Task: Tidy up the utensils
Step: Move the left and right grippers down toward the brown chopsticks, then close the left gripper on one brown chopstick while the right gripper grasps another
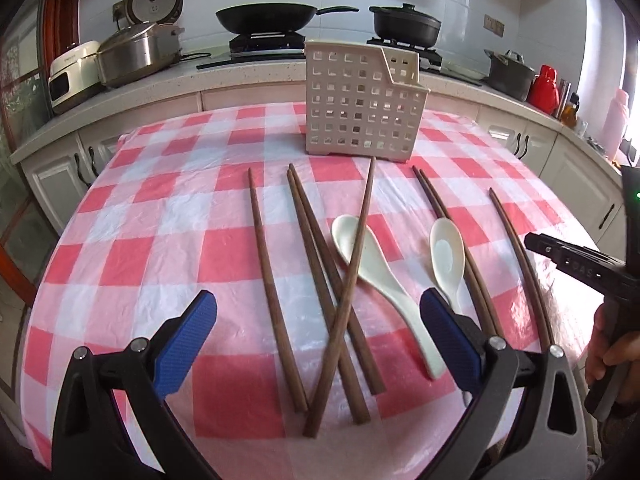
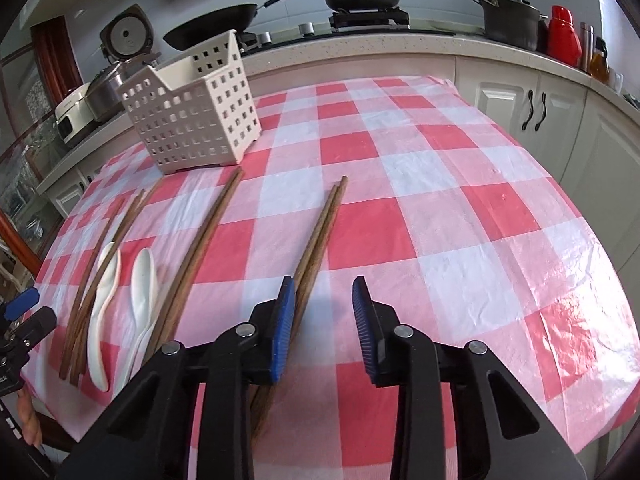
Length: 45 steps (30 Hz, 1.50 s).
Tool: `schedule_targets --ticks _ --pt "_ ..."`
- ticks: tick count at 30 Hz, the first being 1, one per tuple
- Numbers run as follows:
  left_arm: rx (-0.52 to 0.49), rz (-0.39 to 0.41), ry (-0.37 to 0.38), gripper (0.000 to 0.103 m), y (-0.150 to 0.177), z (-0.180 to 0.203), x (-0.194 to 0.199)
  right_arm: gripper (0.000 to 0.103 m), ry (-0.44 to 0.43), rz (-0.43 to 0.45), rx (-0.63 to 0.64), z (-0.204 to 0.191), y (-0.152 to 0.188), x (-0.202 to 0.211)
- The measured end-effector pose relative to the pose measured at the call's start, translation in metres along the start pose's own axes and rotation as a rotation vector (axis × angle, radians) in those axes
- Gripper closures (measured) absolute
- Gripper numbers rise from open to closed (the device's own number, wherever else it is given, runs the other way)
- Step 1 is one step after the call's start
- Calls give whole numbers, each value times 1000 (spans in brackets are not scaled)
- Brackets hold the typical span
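Right tool (image 2: 322,312) angled down over chopsticks (image 2: 320,236) — half-open, seemingly gripping nothing; left tool (image 1: 316,316) wide.

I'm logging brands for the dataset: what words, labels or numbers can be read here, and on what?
"DAS": pale letters, partly blurred, so not certain, on the black side of the right tongs, seen in the left wrist view.
Brand mark on the white appliance on the counter: too small to read.
Nothing else shows readable text.
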<state>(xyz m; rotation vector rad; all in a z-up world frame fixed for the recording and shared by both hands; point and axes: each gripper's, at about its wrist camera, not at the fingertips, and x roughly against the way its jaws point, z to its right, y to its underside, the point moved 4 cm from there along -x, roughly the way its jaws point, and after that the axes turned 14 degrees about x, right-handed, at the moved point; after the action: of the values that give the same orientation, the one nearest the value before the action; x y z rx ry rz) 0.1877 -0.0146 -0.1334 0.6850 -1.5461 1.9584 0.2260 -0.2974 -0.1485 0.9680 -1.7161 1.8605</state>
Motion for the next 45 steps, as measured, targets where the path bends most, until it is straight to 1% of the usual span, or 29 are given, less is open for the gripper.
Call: schedule_targets --ticks 3,6,9,12,18,25,27,29,32,33,34,36,37,38,42,43,44,45 --pt "-25 15 -10 7 -4 0 -4 74 6 -15 3 0 -3 -6" --pt "-13 8 -2 9 -8 -3 -9 75 10 -24 17 -4 -8 -10" --pt "-2 9 4 11 -13 -5 -13 79 70 -38 45 -5 -11 -12" --pt "9 21 15 11 -20 -6 -13 80 61 -46 25 -1 -10 -13" --pt "12 19 18 11 -21 -6 -16 81 123 -69 96 -11 -13 -18" --pt "-21 10 40 21 -29 8 -24 84 45 -61 135 -33 -18 -22" --pt "-22 -2 51 26 -32 12 -30 87 26 -57 129 -35 -18 -22" --pt "-25 -24 73 34 -35 18 -38 89 0 -56 124 -37 -18 -21" --pt "-44 -51 99 43 -44 32 -53 89 -11 -53 132 -40 -19 -21" --pt "-51 -61 99 44 -48 37 -59 89 -15 -53 129 -40 -19 -22" --pt "-56 -72 97 48 -51 41 -64 89 -23 -52 124 -39 -19 -22" --pt "-65 -108 111 53 -58 51 -78 90 -34 -51 120 -37 -19 -22" --pt "-71 -121 115 57 -60 54 -83 91 -36 -50 121 -37 -19 -22" --pt "-81 -143 110 62 -63 59 -90 91 -40 -49 121 -36 -18 -22" --pt "-135 -218 77 70 -63 71 -115 91 -50 -49 124 -36 -18 -21" --pt "-145 -227 66 79 -62 72 -119 91 -54 -50 123 -35 -19 -22" --pt "-146 -233 63 84 -61 73 -122 91 -60 -52 120 -35 -19 -22" --pt "-140 -237 67 95 -62 72 -124 91 -71 -55 113 -34 -20 -22"
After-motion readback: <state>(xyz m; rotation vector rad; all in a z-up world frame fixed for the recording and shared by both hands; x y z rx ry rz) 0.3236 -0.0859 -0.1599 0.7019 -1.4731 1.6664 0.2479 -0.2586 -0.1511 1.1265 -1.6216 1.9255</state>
